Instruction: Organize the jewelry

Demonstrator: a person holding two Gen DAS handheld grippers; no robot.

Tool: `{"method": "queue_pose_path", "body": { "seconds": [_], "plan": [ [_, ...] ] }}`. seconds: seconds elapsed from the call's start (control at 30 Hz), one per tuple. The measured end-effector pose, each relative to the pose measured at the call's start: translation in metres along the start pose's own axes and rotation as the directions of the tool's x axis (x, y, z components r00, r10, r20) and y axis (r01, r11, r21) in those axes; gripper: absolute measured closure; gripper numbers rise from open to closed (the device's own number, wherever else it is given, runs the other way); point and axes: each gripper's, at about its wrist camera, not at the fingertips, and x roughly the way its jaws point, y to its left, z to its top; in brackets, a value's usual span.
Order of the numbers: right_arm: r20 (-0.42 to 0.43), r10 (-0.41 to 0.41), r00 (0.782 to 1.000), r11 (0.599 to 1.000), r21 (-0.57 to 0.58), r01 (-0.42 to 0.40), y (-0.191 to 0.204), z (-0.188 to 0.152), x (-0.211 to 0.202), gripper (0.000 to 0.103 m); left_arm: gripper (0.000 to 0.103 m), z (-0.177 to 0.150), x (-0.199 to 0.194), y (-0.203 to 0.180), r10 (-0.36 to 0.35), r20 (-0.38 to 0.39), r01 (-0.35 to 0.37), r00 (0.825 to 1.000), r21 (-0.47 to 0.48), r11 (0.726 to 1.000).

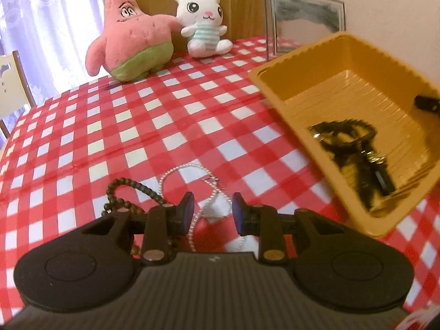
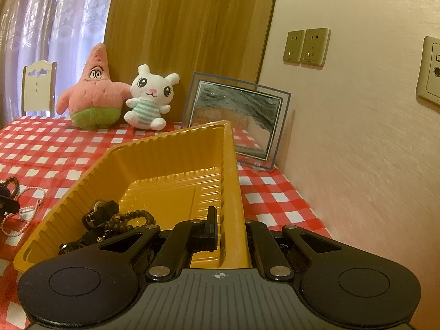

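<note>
My left gripper (image 1: 213, 203) hovers open just above a white pearl necklace (image 1: 181, 167) on the red checked tablecloth (image 1: 110, 137). The strand and its white tag (image 1: 217, 209) lie under the gap, and the pads touch nothing. A dark wooden bead bracelet (image 1: 129, 180) lies just left of it. To the right stands a yellow plastic tray (image 1: 302, 63) holding a black watch and dark bead jewelry (image 1: 354, 148). My right gripper (image 2: 231, 225) is shut on the tray's near right wall (image 2: 233, 181), one finger inside and one outside. The necklace (image 2: 27, 192) shows at the right wrist view's far left.
A pink star plush (image 1: 129, 38) and a white bunny plush (image 1: 203, 24) sit at the table's back edge. A glass picture frame (image 2: 236, 118) leans against the wall behind the tray. A chair (image 2: 38, 88) stands at the back left. The wall (image 2: 357, 151) runs along the table's right side.
</note>
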Motion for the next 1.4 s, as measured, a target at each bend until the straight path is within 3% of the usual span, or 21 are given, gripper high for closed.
{"method": "queue_pose_path", "body": {
  "seconds": [0.17,0.43,0.57,1.03,1.4],
  "plan": [
    [-0.001,-0.001,1.000,1.000,-0.001,0.001,0.000,0.000,0.000,0.098,0.081,0.004,0.018,-0.002,0.018,-0.034,-0.017,0.999,0.054,0.998],
    [-0.002,-0.001,1.000,1.000,0.000,0.001,0.000,0.000,0.000,0.098,0.099,0.008,0.035,-0.004,-0.024,-0.100,0.035,0.995,0.114,0.993],
    [-0.004,-0.002,1.000,1.000,0.000,0.002,0.000,-0.001,0.000,0.098,0.101,0.009,0.033,-0.005,-0.029,-0.102,0.041,0.994,0.124,0.991],
    [-0.005,-0.001,1.000,1.000,0.001,0.001,0.000,-0.001,-0.001,0.098,0.101,0.050,-0.054,0.019,-0.106,0.056,0.106,0.993,-0.009,0.994],
    [-0.004,0.000,1.000,1.000,0.004,0.000,0.000,0.000,-0.001,0.098,0.101,0.102,-0.120,0.023,-0.143,0.236,0.152,0.961,-0.019,0.988]
  ]
}}
